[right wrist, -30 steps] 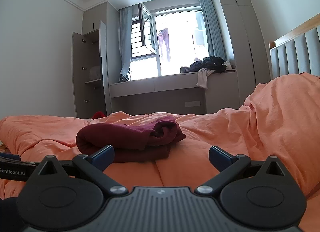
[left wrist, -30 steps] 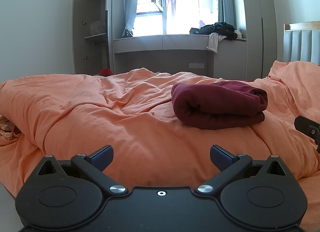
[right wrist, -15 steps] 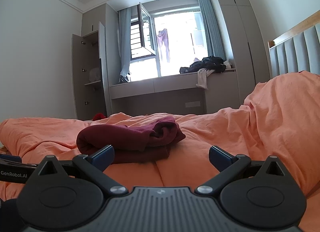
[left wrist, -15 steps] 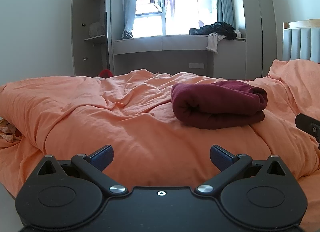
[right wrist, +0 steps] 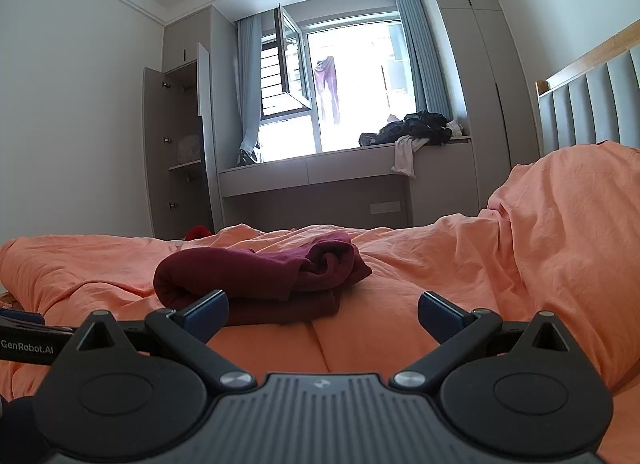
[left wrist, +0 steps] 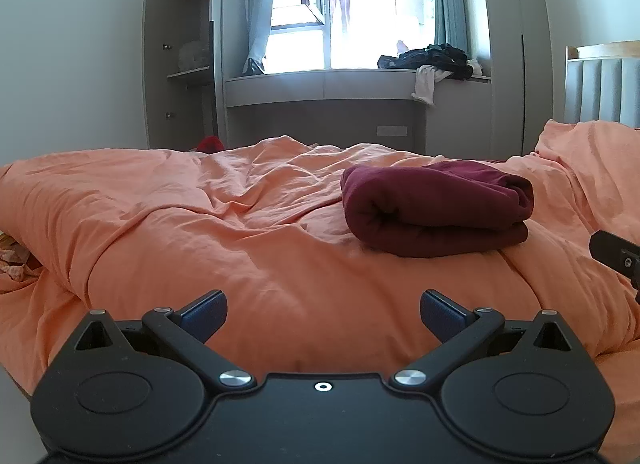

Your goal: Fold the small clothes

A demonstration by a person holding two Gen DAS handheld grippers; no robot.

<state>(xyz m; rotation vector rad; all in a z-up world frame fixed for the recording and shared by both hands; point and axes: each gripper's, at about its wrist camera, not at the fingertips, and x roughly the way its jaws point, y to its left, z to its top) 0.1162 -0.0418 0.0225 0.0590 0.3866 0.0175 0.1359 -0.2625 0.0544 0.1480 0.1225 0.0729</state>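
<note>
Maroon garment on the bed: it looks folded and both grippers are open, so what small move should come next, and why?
Probably pull both grippers back from the maroon garment. It lies folded in a bundle on the orange duvet, and the left gripper and right gripper are open and empty, touching nothing. Its right end looks slightly bunched, so a light tidy there is the alternative.

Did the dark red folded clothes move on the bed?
No. The dark red folded clothes lie in the same hollow of the orange duvet, same folds beside them.
</note>
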